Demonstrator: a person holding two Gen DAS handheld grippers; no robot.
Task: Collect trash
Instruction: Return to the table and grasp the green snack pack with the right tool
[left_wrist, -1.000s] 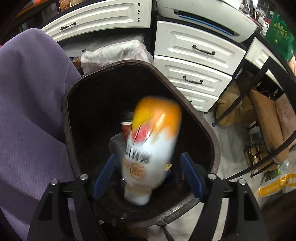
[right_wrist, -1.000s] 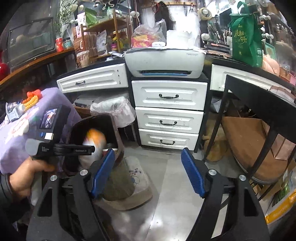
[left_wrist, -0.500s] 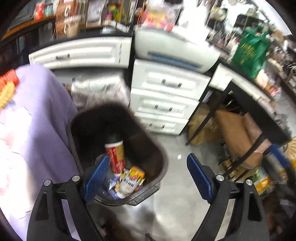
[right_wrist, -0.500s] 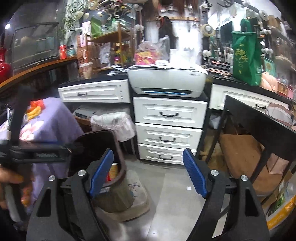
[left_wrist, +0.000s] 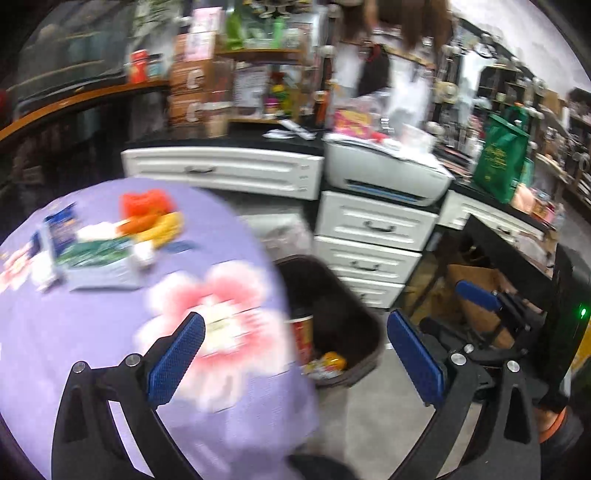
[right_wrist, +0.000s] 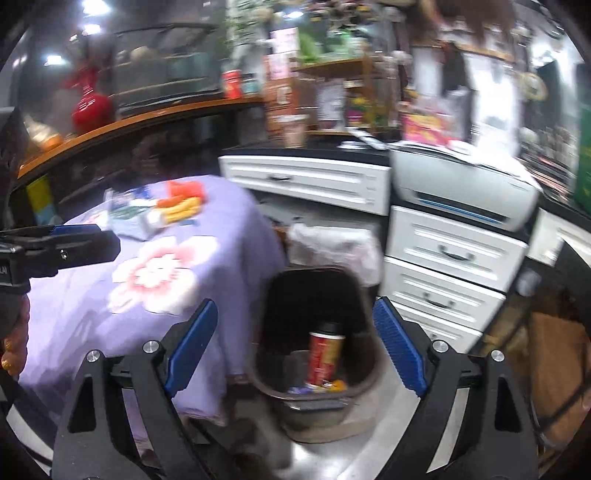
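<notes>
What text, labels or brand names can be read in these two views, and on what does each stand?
None can be read; both views are motion-blurred.
Green bag: gold print, too blurred.
Red cup in the trash bin: markings, unreadable.
Packets on the purple tablecloth: print too smeared.
Printer: small mark on the front, too small.
Shelf boxes: lettering blurred.
Left tool's body: cut-off white letters, unreadable.

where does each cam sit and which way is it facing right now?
Left wrist: on the left gripper, angled down over the purple tablecloth and bin; own open jaws, right gripper at right.
Right wrist: on the right gripper, facing the bin; own open jaws, left gripper at left.
Shared: bin, tablecloth, white drawers.
</notes>
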